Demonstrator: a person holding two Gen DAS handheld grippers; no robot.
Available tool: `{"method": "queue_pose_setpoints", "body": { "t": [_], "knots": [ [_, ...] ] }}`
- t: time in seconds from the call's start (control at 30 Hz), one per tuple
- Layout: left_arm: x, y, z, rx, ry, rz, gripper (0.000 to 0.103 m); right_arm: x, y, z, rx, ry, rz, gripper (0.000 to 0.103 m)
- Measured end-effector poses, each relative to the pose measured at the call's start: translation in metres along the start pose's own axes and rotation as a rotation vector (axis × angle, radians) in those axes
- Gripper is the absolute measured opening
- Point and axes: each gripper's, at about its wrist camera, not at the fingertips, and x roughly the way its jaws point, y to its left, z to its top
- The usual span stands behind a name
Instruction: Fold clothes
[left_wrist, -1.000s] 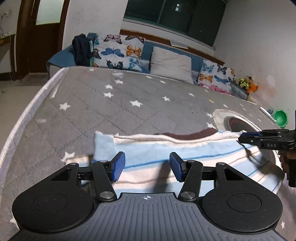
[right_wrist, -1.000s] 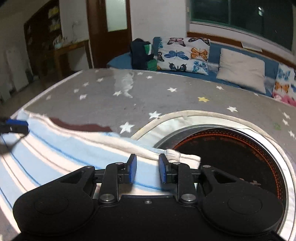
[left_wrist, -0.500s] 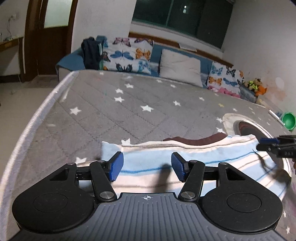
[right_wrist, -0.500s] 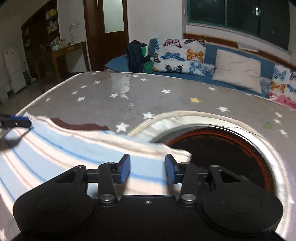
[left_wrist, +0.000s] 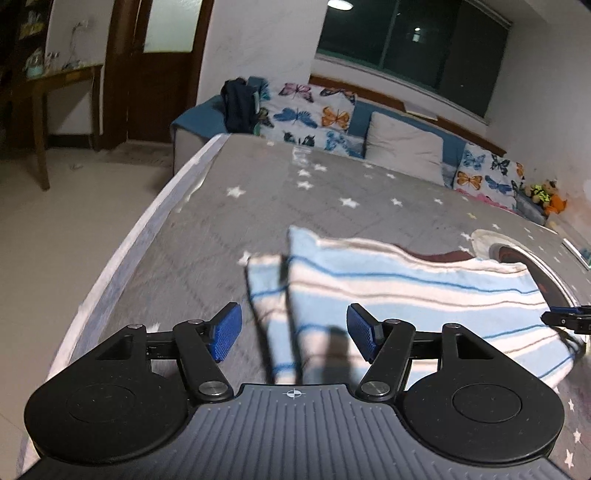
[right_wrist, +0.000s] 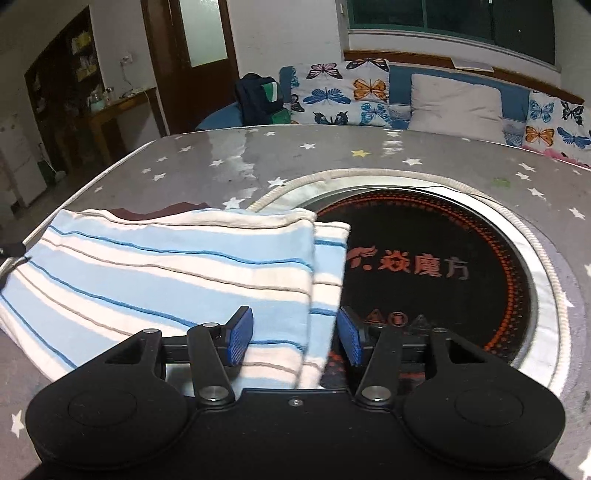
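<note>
Striped cotton shirt (right_wrist: 166, 266) folded flat on quilted star-print table (left_wrist: 229, 221), both tongs (left_wrist: 293, 332) (right_wrist: 294, 332) spread wide, empty.

A grey table cover (right_wrist: 461, 162) printed with small white stars carries everything here, with a round cutout framing a black cooktop (right_wrist: 443, 258) bearing orange markings. A folded, blue-and-white striped garment (right_wrist: 166, 266) lies on the cover, its right edge overlapping the cooktop; a dark maroon strip, possibly its collar, peeks out behind.
</note>
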Motion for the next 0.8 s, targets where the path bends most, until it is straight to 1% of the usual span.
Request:
{"method": "queue_pose_setpoints", "body": {
  "t": [0.1,0.17,0.2,0.27,0.33,0.37,0.43,0.47,0.5,0.53,0.57,0.6,0.7,0.8],
  "knots": [
    [0.003,0.004,-0.003,-0.011,0.02,0.008,0.065,0.002,0.0,0.0,0.01,-0.01,0.003,0.052],
    [0.005,0.005,-0.004,-0.016,0.026,0.005,0.066,0.002,0.001,0.0,0.021,-0.008,0.017,0.044],
    [0.006,0.004,-0.005,-0.014,0.025,0.004,0.066,0.002,0.003,0.001,0.018,-0.006,0.019,0.037],
    [0.007,0.002,-0.004,-0.016,0.029,-0.007,0.066,0.002,0.005,0.001,0.012,-0.003,0.02,0.034],
    [0.008,-0.001,-0.005,-0.024,0.033,-0.031,0.064,0.001,0.007,0.002,0.006,-0.007,0.012,0.027],
    [0.009,-0.003,-0.005,-0.023,0.034,-0.045,0.064,0.0,0.008,0.002,0.002,-0.007,0.011,0.026],
    [0.011,-0.011,-0.007,-0.007,0.039,-0.075,0.047,-0.002,0.01,0.003,-0.004,-0.011,0.005,0.02],
    [0.011,-0.015,-0.007,0.004,0.038,-0.071,0.044,-0.003,0.011,0.002,-0.005,-0.011,0.005,0.018],
    [0.011,-0.018,-0.006,0.013,0.035,-0.061,0.034,-0.005,0.012,0.002,-0.012,-0.018,0.004,0.016],
    [0.011,-0.021,-0.006,0.022,0.033,-0.05,0.026,-0.009,0.014,0.003,-0.022,-0.03,0.003,0.015],
    [0.009,-0.022,-0.005,0.02,0.028,-0.046,0.023,-0.012,0.016,0.003,-0.031,-0.039,0.001,0.015],
    [0.005,-0.022,-0.002,0.011,0.019,-0.053,0.016,-0.014,0.017,0.004,-0.039,-0.047,-0.003,0.015],
    [-0.007,-0.025,0.007,0.002,-0.018,-0.074,0.014,-0.026,0.024,0.01,-0.06,-0.08,0.001,0.015],
    [-0.017,-0.035,0.017,0.031,-0.057,-0.083,0.014,-0.04,0.034,0.021,-0.098,-0.12,0.011,0.014]
  ]
}}
